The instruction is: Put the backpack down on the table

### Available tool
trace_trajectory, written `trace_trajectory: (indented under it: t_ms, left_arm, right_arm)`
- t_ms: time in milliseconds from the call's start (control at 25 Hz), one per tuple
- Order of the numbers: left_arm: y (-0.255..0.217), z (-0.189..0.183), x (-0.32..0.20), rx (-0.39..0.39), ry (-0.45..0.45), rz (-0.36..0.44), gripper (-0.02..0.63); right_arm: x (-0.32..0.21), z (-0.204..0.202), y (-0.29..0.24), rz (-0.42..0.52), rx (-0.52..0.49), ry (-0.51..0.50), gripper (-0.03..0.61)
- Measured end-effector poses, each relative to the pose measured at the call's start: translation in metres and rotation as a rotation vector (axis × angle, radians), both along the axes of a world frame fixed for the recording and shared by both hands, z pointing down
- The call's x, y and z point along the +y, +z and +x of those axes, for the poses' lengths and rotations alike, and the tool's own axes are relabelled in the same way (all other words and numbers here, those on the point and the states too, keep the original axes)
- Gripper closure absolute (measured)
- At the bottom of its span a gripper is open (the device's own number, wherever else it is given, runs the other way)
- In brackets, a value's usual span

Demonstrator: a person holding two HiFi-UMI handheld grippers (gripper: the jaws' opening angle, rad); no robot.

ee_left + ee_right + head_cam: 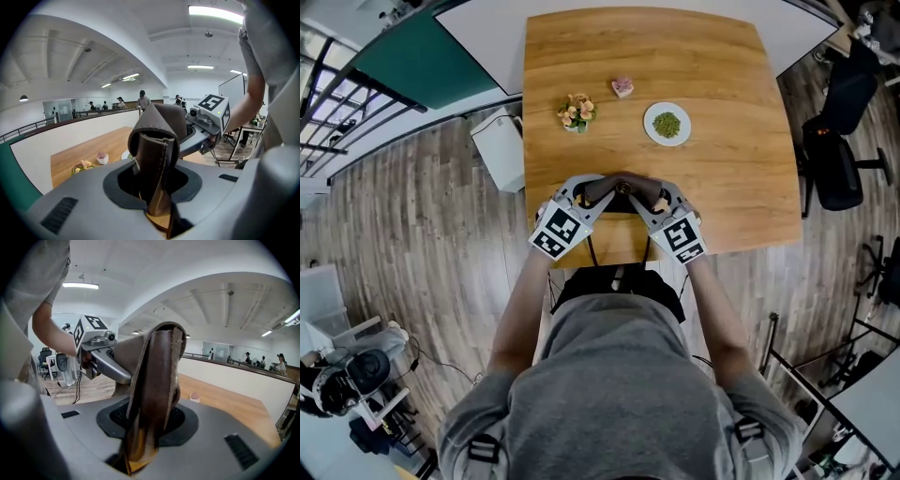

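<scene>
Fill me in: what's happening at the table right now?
A person holds the backpack up by its brown leather handle. The left gripper and right gripper are both clamped on that handle, side by side at the near edge of the wooden table. The dark bag appears to hang in front of the person, not yet on the table. Farther back sit flowers, a pink item and a plate.

The person wears a grey short-sleeved T-shirt [614,384] with black buckled straps [484,449] at both shoulders. The grey plastic left gripper [600,191] and right gripper [643,193] each bear a white cube [560,230] printed with black square markers.
</scene>
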State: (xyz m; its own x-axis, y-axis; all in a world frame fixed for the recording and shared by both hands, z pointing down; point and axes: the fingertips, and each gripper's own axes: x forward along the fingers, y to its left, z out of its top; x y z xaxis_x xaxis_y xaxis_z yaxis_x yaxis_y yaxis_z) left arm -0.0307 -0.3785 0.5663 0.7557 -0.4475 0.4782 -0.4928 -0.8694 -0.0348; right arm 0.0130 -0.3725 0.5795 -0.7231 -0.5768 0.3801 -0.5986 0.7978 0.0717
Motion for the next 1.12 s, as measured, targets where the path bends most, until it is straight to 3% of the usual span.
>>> trace_trajectory:
  t_ms: [680,1120]
  left_arm:
    - [0.091,0.002,-0.03,-0.137,0.081,-0.027,0.512]
    - [0.115,-0.001,-0.026,-0.16,0.11,-0.038,0.502]
  right_arm:
    - [-0.032,0.002,0.095,-0.106,0.062,0.05,0.436]
    - [-0.029,0.004,0.123,-0.151,0.128,0.053,0.419]
